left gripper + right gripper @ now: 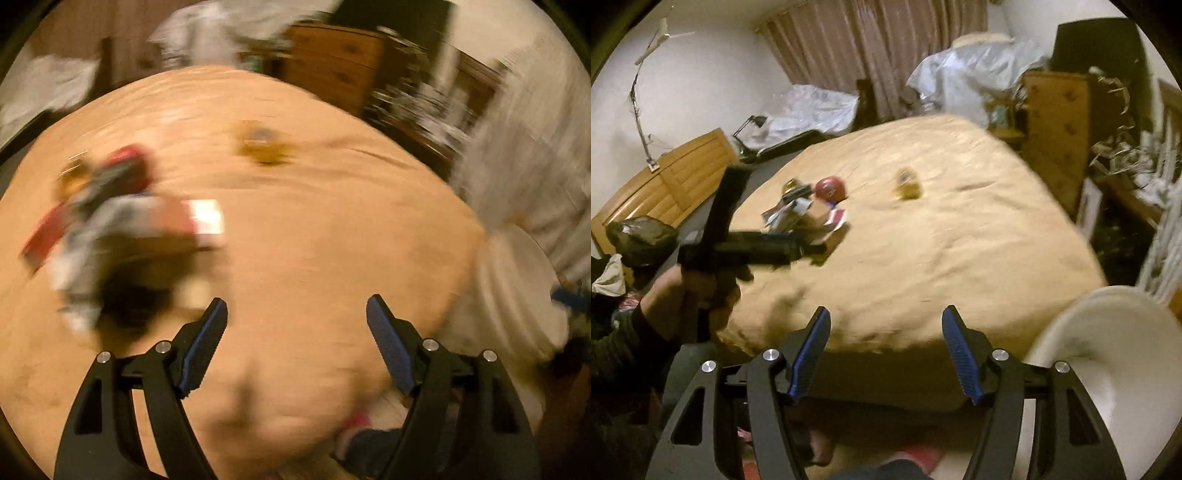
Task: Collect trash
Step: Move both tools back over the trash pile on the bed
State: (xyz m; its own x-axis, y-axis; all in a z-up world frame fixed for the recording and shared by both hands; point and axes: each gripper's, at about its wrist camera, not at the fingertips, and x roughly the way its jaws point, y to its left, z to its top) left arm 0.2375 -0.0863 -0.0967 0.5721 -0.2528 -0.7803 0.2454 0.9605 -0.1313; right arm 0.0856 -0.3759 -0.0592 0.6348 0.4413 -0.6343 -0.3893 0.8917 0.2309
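1. The trash (809, 206) is lying in a loose heap on the bed (942, 258), near its left edge: cartons and wrappers, with a red round lid (830, 189) sitting at the far side of the pile.
2. A small yellow wrapper (907, 184) is lying apart from the heap, toward the middle of the bed and nearer the far edge.
3. The left gripper (297, 332) is hovering over the bedcover with its fingers spread wide and nothing between them; its own view is blurring badly, and the heap (122, 229) is showing to its left.
4. The right gripper (886, 343) is hanging just off the near edge of the bed, fingers parted and gripping nothing.
5. A white bin (1115, 369) is standing by the near right corner of the bed, beside the right gripper.
6. A wooden dresser (1060, 129) is standing past the far right corner.
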